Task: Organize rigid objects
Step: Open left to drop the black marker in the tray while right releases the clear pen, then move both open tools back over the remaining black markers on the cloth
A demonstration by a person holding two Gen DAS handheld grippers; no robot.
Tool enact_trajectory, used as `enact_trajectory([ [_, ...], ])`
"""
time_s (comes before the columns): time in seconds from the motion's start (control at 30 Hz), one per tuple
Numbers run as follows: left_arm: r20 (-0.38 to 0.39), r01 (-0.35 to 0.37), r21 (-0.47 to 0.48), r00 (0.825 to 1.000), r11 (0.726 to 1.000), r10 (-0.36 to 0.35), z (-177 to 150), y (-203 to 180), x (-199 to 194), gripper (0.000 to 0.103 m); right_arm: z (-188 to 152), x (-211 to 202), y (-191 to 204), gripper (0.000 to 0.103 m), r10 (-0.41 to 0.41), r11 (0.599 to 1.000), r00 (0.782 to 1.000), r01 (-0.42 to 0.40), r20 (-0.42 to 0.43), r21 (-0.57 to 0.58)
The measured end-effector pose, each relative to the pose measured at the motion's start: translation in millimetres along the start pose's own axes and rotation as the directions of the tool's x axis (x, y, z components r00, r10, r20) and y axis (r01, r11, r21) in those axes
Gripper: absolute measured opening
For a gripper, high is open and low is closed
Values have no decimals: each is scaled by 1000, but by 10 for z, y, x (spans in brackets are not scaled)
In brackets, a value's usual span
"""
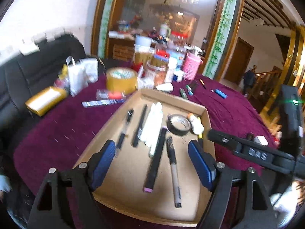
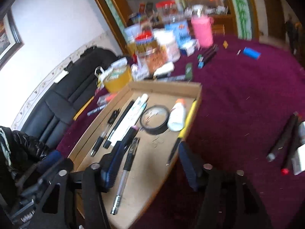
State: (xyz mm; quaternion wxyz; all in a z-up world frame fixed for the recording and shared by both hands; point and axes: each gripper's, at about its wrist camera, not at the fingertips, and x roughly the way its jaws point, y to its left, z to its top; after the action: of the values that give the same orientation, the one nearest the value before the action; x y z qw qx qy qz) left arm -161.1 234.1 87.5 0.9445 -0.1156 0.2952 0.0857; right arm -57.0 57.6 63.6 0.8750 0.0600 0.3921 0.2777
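Note:
A shallow cardboard tray point(image 1: 131, 164) point(image 2: 190, 87) lies on the purple tablecloth. In it lie pens point(image 1: 174, 173) point(image 2: 124, 169), a long black stick with pink ends point(image 1: 155, 160), a white tube point(image 1: 152, 124), a black tape roll point(image 1: 179, 124) point(image 2: 155, 119), a white glue bottle point(image 1: 195, 123) point(image 2: 177, 115) and a yellow-handled tool point(image 2: 187, 118). My left gripper point(image 1: 152, 160) is open and empty above the tray's near part. My right gripper point(image 2: 148, 164) is open and empty over the tray's near right edge.
Behind the tray stand a yellow tape roll point(image 1: 122, 80), boxes, jars and a pink holder point(image 1: 191, 65). Markers point(image 2: 207, 55) and a blue object point(image 2: 251, 53) lie on the cloth at the back right. More pens point(image 2: 284, 141) lie at far right. A black sofa point(image 1: 38, 66) stands left.

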Motion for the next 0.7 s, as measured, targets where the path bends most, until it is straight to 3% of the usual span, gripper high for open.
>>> enact_trajectory([
  [0.07, 69, -66, 35, 996, 997, 63, 9, -93, -113, 79, -50, -192, -5, 69, -37, 999, 996, 39, 86, -25],
  [0.1, 126, -125, 53, 985, 991, 118, 18, -173, -216, 81, -84, -300, -11, 73, -61, 997, 989, 67, 138, -35],
  [0.17, 273, -238, 54, 938, 970, 215, 28, -329, -464, 99, -136, -482, -6, 84, -107, 992, 968, 120, 228, -44],
  [0.23, 404, -240, 45, 892, 970, 202, 24, -451, -698, 103, -208, -695, -34, 97, -166, 981, 924, 191, 346, -39],
  [0.3, 492, -147, 66, 865, 987, 96, 44, -569, -840, 103, -276, -859, -101, 103, -223, 967, 866, 255, 447, -12],
  [0.37, 455, -122, 100, 888, 987, 64, 128, -698, -776, 103, -294, -923, -227, 103, -270, 956, 846, 292, 460, 23],
  [0.43, 376, -163, 148, 921, 975, 96, 210, -892, -618, 103, -284, -923, -380, 103, -296, 952, 858, 303, 420, 51],
  [0.7, 361, -260, 169, 914, 951, 186, 39, -1222, -542, 103, -430, -1065, -897, 103, -366, 930, 849, 317, 382, 186],
])
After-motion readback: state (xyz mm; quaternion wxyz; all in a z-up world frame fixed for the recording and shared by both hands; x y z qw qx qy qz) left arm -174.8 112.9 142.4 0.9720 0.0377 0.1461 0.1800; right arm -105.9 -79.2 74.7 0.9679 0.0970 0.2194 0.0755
